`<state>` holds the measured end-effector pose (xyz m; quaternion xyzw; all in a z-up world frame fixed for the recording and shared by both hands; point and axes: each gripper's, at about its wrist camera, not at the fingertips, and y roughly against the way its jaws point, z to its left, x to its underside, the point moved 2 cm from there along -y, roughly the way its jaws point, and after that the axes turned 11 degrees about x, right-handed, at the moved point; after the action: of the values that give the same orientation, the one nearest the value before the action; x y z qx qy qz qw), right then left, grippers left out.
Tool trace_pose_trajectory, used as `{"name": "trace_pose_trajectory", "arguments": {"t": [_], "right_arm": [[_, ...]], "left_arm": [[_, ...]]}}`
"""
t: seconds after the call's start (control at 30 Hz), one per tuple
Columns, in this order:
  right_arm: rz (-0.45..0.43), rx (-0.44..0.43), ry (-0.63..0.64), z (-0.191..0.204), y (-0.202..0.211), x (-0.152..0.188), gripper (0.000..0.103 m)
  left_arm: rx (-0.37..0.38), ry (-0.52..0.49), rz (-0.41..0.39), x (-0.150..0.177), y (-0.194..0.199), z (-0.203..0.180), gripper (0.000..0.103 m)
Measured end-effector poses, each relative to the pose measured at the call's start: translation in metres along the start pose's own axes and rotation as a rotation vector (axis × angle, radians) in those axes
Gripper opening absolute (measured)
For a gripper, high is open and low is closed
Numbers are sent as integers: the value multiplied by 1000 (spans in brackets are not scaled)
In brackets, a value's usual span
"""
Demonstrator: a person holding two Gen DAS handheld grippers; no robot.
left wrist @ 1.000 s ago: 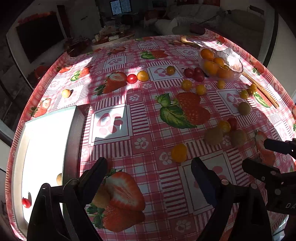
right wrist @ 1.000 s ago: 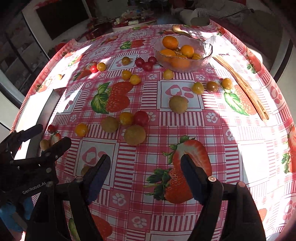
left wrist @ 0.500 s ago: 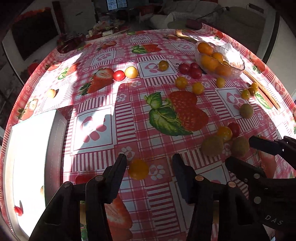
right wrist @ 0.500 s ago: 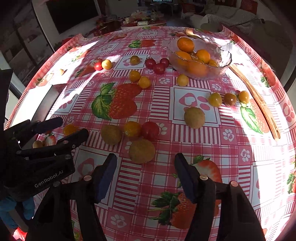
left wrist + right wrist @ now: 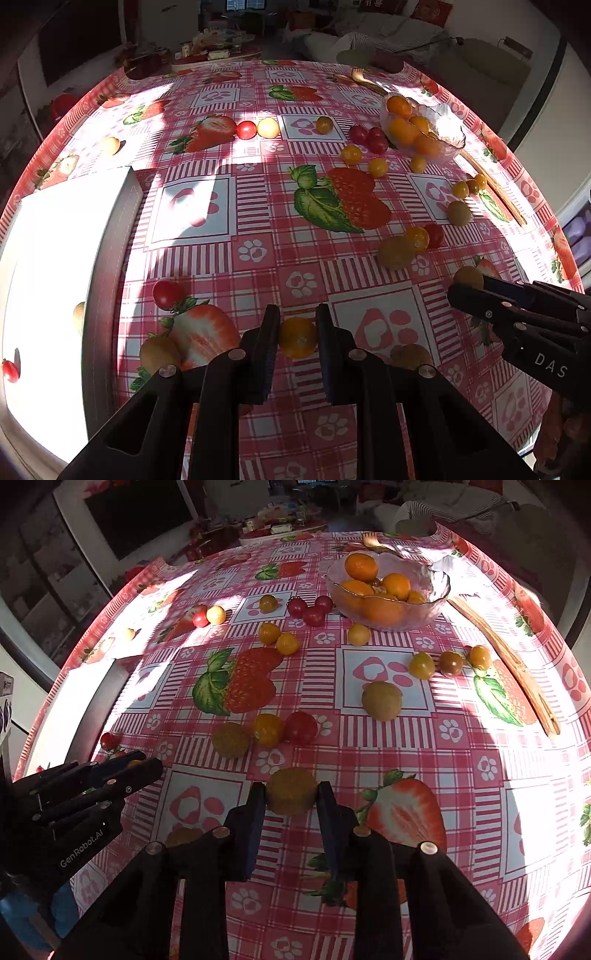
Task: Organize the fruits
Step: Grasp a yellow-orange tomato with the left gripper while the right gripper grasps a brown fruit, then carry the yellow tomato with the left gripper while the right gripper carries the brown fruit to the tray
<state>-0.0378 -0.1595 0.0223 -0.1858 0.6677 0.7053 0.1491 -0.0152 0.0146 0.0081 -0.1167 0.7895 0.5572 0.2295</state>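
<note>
Left gripper [image 5: 297, 332] clamps a yellow tomato [image 5: 297, 338] — right gripper [image 5: 291, 794] clamps a brown fruit [image 5: 291, 791]; white tray [image 5: 55, 258] overexposed, contents unclear.

Orange tomato [image 5: 297, 337] and brown kiwi [image 5: 291, 791] lie on the table.
</note>
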Motion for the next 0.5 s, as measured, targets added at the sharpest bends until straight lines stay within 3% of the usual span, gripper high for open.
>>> {"name": "trace_pose_trajectory", "arguments": {"t": [0.5], "right_arm": [[12,-38,-28,2,28,23,31]], "left_arm": [[0,20,-44,30,44,0,22]]}}
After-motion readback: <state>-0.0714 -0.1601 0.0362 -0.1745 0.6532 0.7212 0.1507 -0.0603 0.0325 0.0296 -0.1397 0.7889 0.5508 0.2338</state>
